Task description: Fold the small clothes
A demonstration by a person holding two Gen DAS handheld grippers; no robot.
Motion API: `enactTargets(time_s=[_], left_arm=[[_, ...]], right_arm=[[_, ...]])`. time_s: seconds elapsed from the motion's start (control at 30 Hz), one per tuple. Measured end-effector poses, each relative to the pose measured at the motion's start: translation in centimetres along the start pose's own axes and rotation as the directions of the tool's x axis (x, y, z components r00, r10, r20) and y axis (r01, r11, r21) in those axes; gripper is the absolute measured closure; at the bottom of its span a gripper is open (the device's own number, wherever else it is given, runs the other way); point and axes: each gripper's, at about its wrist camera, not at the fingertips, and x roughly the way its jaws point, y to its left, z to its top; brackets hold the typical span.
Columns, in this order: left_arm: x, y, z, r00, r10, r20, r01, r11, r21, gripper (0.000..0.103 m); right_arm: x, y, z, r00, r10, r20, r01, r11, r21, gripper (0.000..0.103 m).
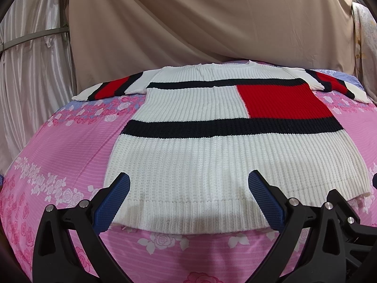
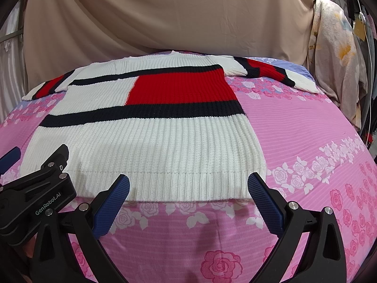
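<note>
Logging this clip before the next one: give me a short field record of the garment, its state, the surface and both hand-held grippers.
garment: knit sweater, white with navy stripes and a red block
state: spread flat, unfolded, sleeves out to both sides
surface: pink floral bedsheet
left hand-held gripper: open, over the hem
right hand-held gripper: open, at the hem's right end
backdrop: beige draped cloth

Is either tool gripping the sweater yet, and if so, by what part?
Nothing is held. The left tool and right tool are both open, poised near the ribbed hem of the sweater, which lies flat on the pink bedsheet.
</note>
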Motion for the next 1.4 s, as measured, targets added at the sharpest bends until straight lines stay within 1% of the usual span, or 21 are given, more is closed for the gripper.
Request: enactTargets(time_s=[0.2, 0.47, 0.53, 0.63, 0.67, 0.73, 0.8, 0.87, 0.93, 1.0, 1.1, 1.2, 1.23, 1.33, 1.4], left_arm=[[0.0, 0.2, -0.2, 1.0, 0.003, 0.005, -0.003, 1.0, -0.01, 0.005], [0.2, 0.3, 0.0, 1.0, -0.002, -0.013, 0.002, 1.0, -0.011, 0.005], [0.2, 0.4, 0.1, 0.999, -0.03, -0.018, 0.03, 0.999, -0.015, 0.005], [0.2, 0.9, 0.3, 0.998, -0.062, -0.021, 0.061, 0.997, -0.04, 0.005], [0.2, 1.2, 0.3, 0.997, -0.079, -0.022, 0.078, 0.996, -0.054, 0.005], [0.3, 2.0, 0.4, 0.995, -0.103, -0.018, 0.101, 0.991, -0.09, 0.005], [0.4, 2.6, 0.8, 0.994, -0.109, -0.014, 0.107, 0.989, -0.104, 0.005], [0.6, 3.1, 1.6, 0.995, -0.101, -0.013, 0.099, 0.991, -0.091, 0.005], [0.6, 3.7, 2.5, 0.996, -0.085, 0.013, 0.086, 0.993, -0.077, 0.005], [0.6, 4.1, 3.4, 0.996, -0.08, 0.035, 0.082, 0.995, -0.055, 0.005], [1.1, 4.7, 4.8, 0.994, -0.097, 0.047, 0.099, 0.994, -0.037, 0.005], [1.9, 5.3, 5.7, 0.992, -0.118, 0.049, 0.12, 0.992, -0.037, 0.005], [2.2, 5.3, 5.9, 0.993, -0.113, 0.039, 0.114, 0.993, -0.025, 0.005], [3.7, 5.2, 6.5, 0.998, -0.063, -0.006, 0.063, 0.998, -0.002, 0.005], [4.8, 5.4, 6.6, 0.996, -0.077, -0.037, 0.076, 0.997, -0.02, 0.005]], right_arm=[[0.0, 0.1, -0.1, 1.0, 0.009, -0.002, -0.009, 1.0, -0.003, 0.005], [0.0, 0.1, 0.0, 1.0, 0.009, -0.001, -0.009, 1.0, 0.007, 0.005], [-0.1, -0.4, 0.1, 1.0, 0.026, -0.001, -0.026, 0.999, 0.029, 0.005], [0.2, -2.0, 0.6, 0.997, 0.075, -0.015, -0.074, 0.995, 0.064, 0.005], [0.3, -2.8, 1.0, 0.998, 0.054, -0.012, -0.054, 0.996, 0.066, 0.005], [0.5, -5.1, 2.2, 1.0, 0.01, 0.007, -0.011, 0.997, 0.079, 0.005], [0.8, -8.4, 3.7, 0.999, -0.028, 0.02, 0.025, 0.994, 0.108, 0.005], [1.5, -11.9, 5.3, 0.999, -0.045, 0.024, 0.041, 0.99, 0.137, 0.005], [2.8, -15.6, 6.9, 0.998, -0.065, 0.018, 0.061, 0.983, 0.175, 0.005], [4.5, -19.2, 8.3, 0.998, -0.061, 0.004, 0.058, 0.972, 0.228, 0.005], [7.9, -25.4, 10.5, 0.999, -0.04, -0.009, 0.041, 0.941, 0.337, 0.005], [11.1, -30.2, 12.6, 0.999, -0.05, -0.022, 0.054, 0.907, 0.418, 0.005], [12.4, -32.1, 13.4, 0.999, -0.051, -0.02, 0.054, 0.892, 0.449, 0.005], [15.6, -35.9, 15.2, 0.999, -0.049, -0.018, 0.051, 0.853, 0.519, 0.005], [18.1, -38.1, 16.3, 0.999, -0.037, -0.027, 0.046, 0.82, 0.57, 0.005]])
